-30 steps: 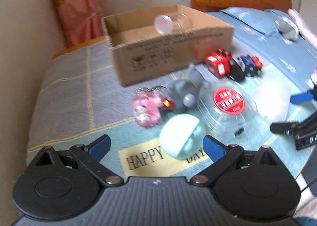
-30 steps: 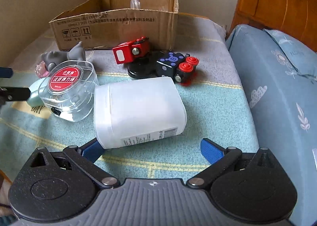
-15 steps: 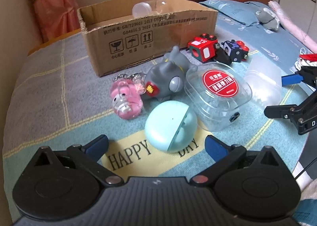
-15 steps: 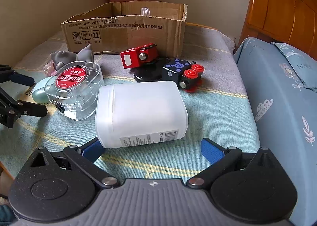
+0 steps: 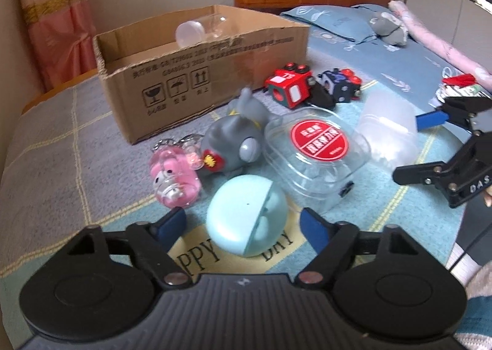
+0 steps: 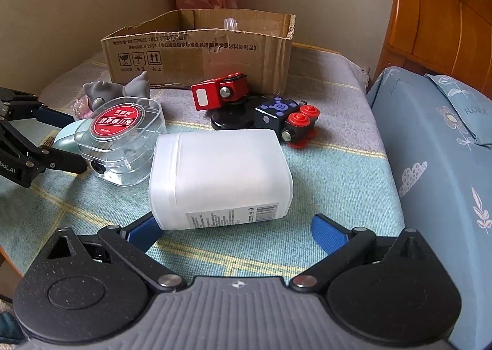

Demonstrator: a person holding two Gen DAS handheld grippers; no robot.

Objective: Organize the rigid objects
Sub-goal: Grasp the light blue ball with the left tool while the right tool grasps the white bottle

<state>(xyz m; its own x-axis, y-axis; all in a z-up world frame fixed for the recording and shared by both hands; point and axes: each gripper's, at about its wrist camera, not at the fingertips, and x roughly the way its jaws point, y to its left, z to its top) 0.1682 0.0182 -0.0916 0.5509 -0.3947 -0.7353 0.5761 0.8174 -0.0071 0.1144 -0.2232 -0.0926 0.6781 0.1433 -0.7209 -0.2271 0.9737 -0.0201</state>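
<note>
A mint round case [image 5: 246, 218] lies on the bedspread between the fingertips of my left gripper [image 5: 243, 221]. Its jaws are closing, and a small gap shows on each side of the case. My right gripper [image 6: 235, 230] stands open just before a white plastic jar [image 6: 218, 178] that lies on its side, its near end between the blue pads. A clear box with a red label [image 5: 316, 147], a grey toy [image 5: 233, 141] and a pink keychain [image 5: 173, 178] crowd behind the case. A cardboard box [image 5: 200, 73] at the back holds a clear bottle [image 5: 190, 32].
A red cube toy [image 6: 220, 95] and a dark blue one with red wheels [image 6: 286, 116] sit on a black disc in front of the cardboard box. A blue pillow [image 6: 430, 150] lies to the right, with a wooden headboard [image 6: 436, 18] behind it. The wall runs along the left.
The left jaws have narrowed around the mint case, and the left view has tilted and drawn a little closer to it. The right gripper has kept its place by the jar.
</note>
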